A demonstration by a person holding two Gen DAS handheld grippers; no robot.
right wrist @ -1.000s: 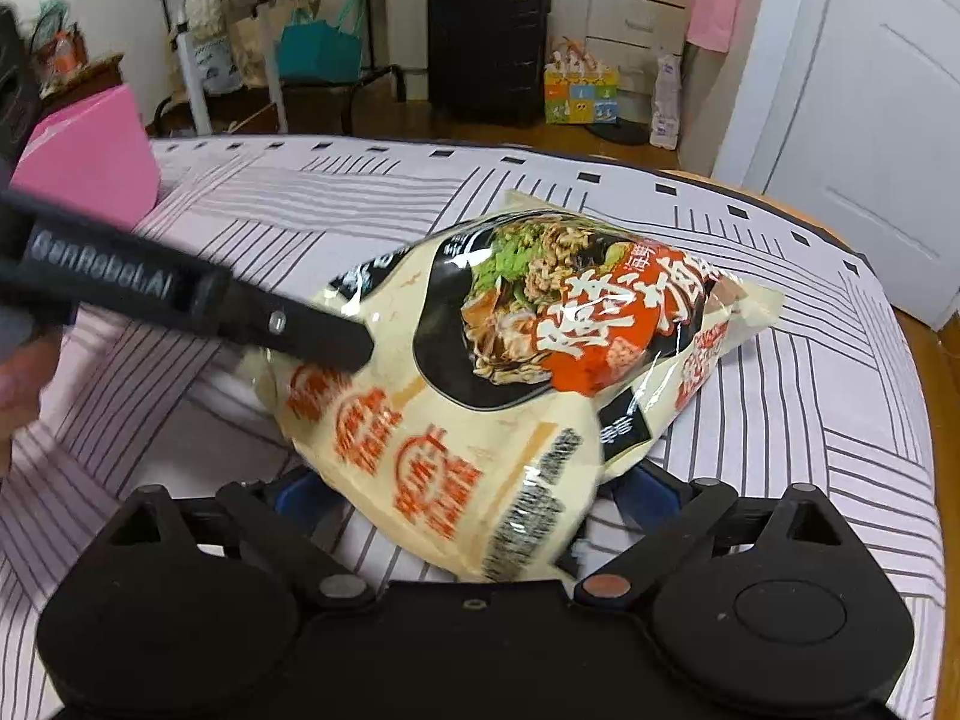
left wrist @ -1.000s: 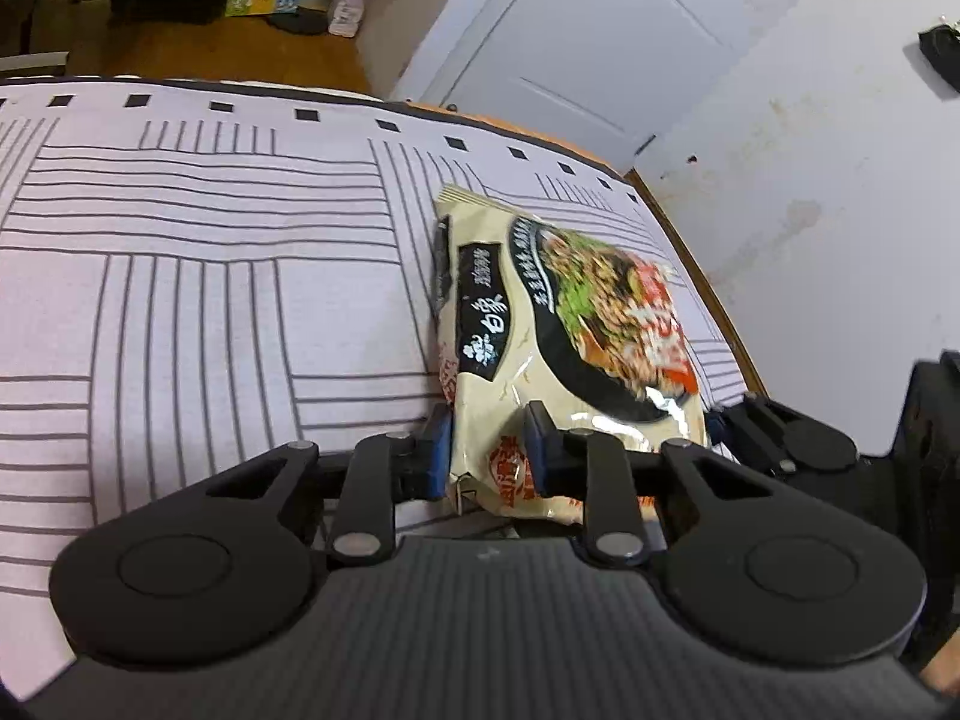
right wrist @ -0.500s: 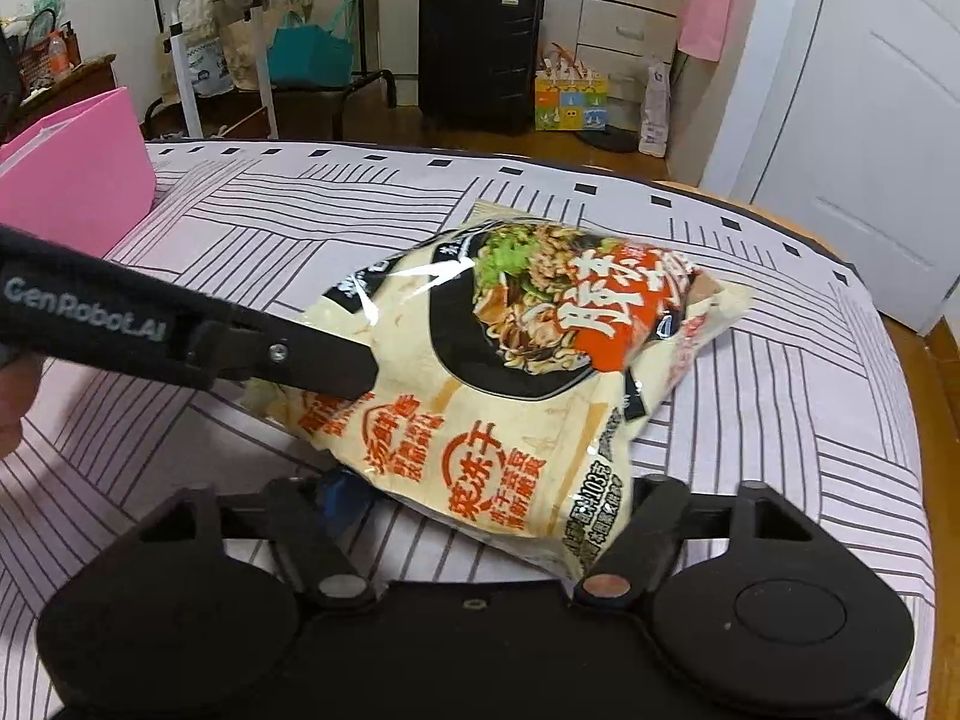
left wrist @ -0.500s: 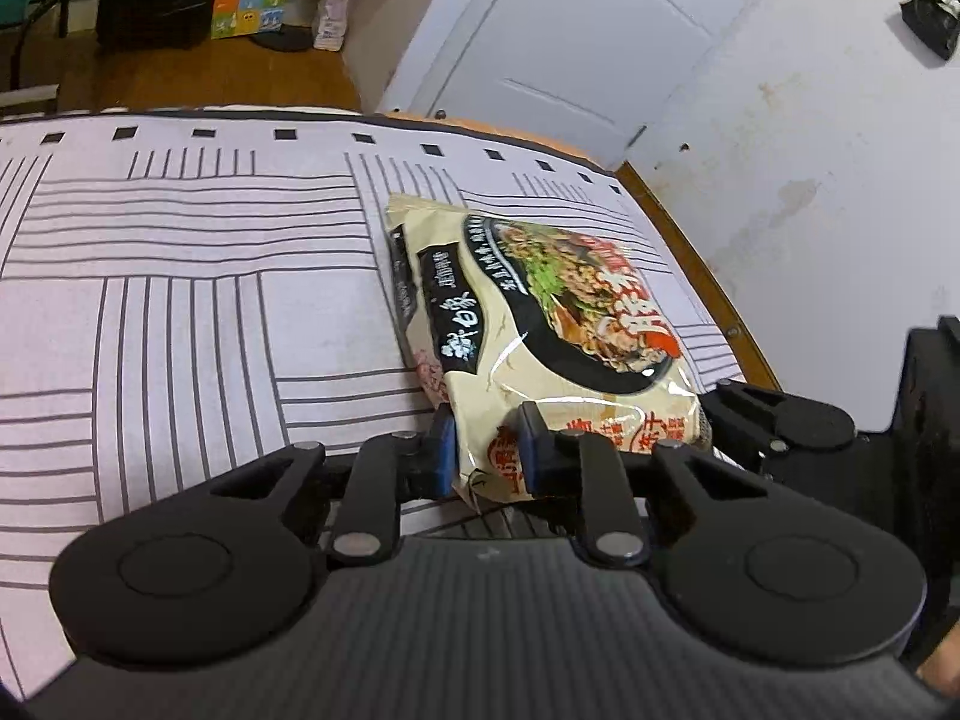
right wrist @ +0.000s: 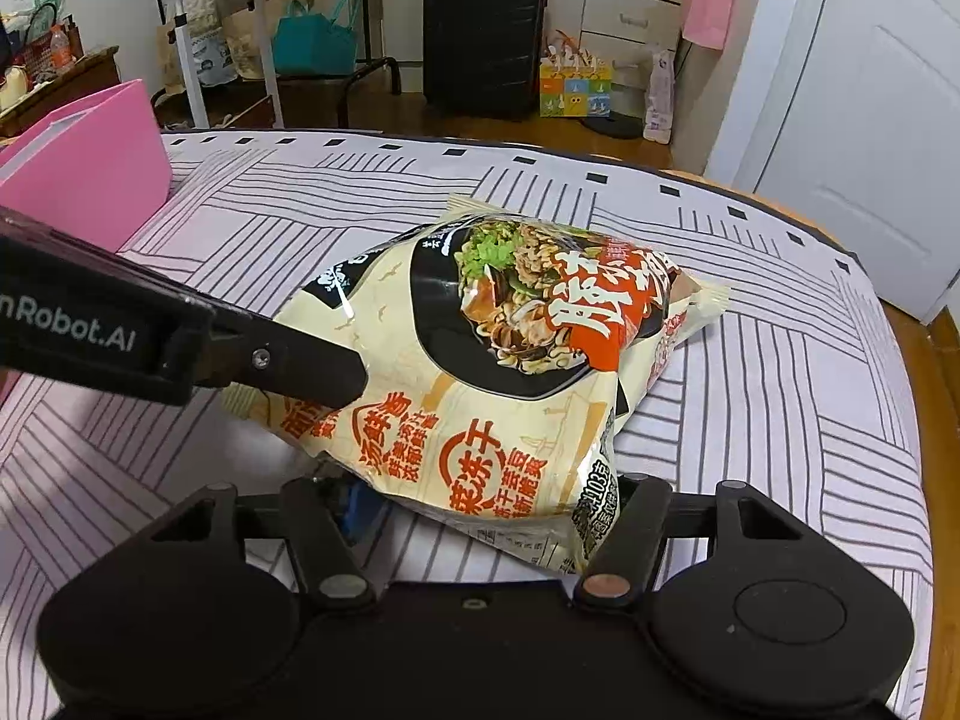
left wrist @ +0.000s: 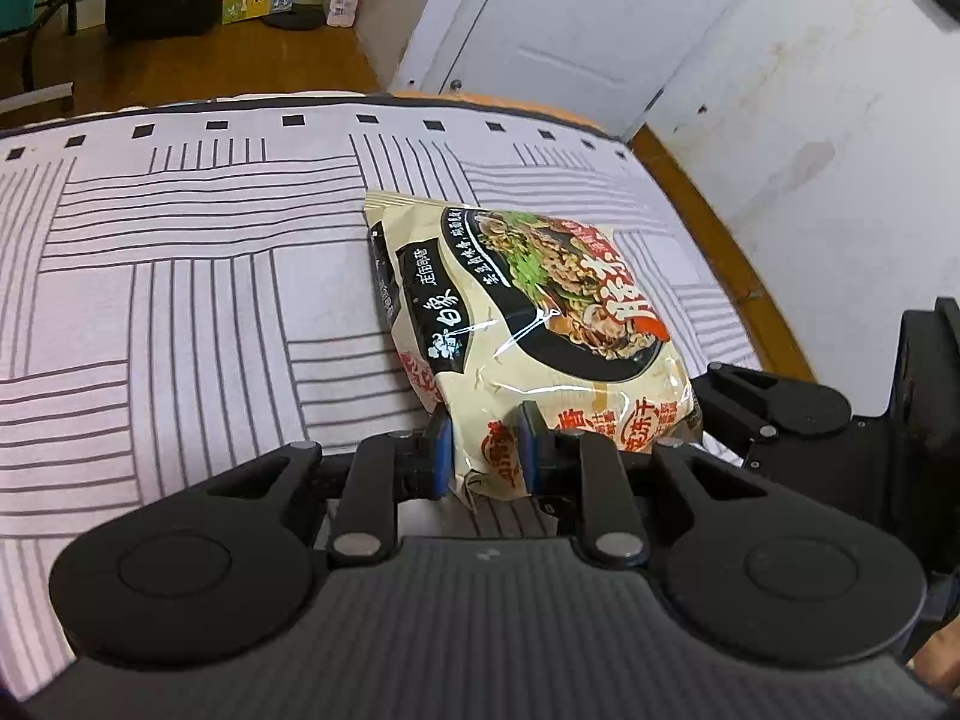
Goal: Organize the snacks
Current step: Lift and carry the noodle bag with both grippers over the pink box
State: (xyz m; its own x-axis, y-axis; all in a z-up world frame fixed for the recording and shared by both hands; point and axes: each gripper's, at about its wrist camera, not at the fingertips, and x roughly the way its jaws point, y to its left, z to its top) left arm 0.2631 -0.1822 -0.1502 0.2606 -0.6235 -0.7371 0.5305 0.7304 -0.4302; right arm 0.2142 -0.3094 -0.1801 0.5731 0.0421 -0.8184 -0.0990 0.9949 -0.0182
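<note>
Noodle packet (left wrist: 528, 324) is lying on the striped bed (left wrist: 180, 300), its long axis running away from the left tongs (left wrist: 483, 453), which are clamped on its near corner. Right tongs (right wrist: 486, 510) are spread apart around its near end, with the pink bin (right wrist: 84, 162) far left.

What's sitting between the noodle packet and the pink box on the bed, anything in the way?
Nothing visible lies on the striped bedspread between the noodle packet and the pink box. The left tool, clamped on the packet's near corner, reaches in from that side. The right tool straddles the packet's near end.
</note>
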